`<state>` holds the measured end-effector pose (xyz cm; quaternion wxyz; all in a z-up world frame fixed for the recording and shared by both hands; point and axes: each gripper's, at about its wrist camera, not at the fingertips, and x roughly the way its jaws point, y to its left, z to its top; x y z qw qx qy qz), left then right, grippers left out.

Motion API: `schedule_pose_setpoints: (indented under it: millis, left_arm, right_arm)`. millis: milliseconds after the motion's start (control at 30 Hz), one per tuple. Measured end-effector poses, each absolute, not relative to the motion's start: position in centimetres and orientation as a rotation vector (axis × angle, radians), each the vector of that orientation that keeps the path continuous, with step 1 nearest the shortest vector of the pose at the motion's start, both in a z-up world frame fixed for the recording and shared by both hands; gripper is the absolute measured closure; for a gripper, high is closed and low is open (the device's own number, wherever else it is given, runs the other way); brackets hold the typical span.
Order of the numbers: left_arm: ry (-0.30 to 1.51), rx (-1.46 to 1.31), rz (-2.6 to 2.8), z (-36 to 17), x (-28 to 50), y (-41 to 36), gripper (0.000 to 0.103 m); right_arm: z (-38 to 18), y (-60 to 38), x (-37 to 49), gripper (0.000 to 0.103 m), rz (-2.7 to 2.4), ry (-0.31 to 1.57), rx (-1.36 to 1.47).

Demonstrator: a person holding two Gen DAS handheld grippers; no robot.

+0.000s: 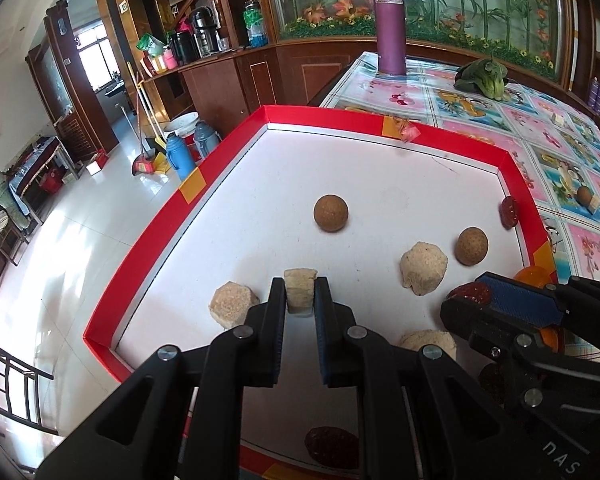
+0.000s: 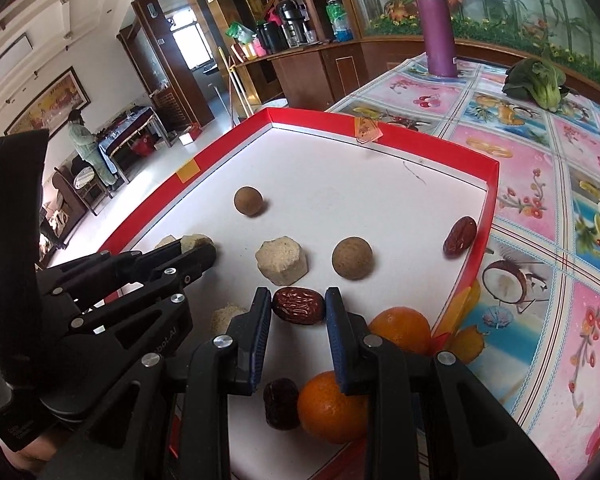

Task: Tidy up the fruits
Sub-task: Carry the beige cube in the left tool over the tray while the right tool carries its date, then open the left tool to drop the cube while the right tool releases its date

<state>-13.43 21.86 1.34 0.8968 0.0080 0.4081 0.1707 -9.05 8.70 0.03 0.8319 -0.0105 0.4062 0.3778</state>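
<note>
White tray floor (image 1: 260, 200) holds scattered fruit. Left gripper (image 1: 300, 294) clamps a beige block (image 1: 299, 289); right gripper (image 2: 299, 305), spread, brackets a red date (image 2: 299, 305) at twelve o'clock, which may roll off sideways.

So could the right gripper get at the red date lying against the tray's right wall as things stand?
Probably not yet: the right gripper already has another red date between its fingers. Otherwise the way looks free; only bare tray floor lies before the far date, with the brown ball off to one side.
</note>
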Motion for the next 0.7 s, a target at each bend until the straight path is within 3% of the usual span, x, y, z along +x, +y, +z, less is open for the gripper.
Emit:
schedule_pose_setpoints:
  millis: [133,267,433,567,700]
  left_arm:
    - [0.852,0.015,0.359,1.4,-13.4,21.9,0.083]
    - [0.842,0.007,0.366,1.7,-13.6,21.8,0.049]
    - [0.791,0.007,0.363,3.5,-14.0,21.0,0.047]
    - [0.752,0.018,0.337,5.0,-14.2,19.4,0.036]
    - [0.733,0.033,0.275,6.1,-13.8,16.9,0.034]
  right_arm:
    - [0.1,8.4,-9.0,0.075,0.814,0.860,-0.002]
    - [1.1,7.2,-9.3,0.075,0.835,0.824,0.040]
    - [3.3,3.4,-9.3,0.066,0.824,0.734,0.107]
    - [4.3,-1.3,-8.0,0.063,0.739,0.700,0.141]
    - [3.7,-6.5,-6.0,0.063,0.606,0.702,0.124]
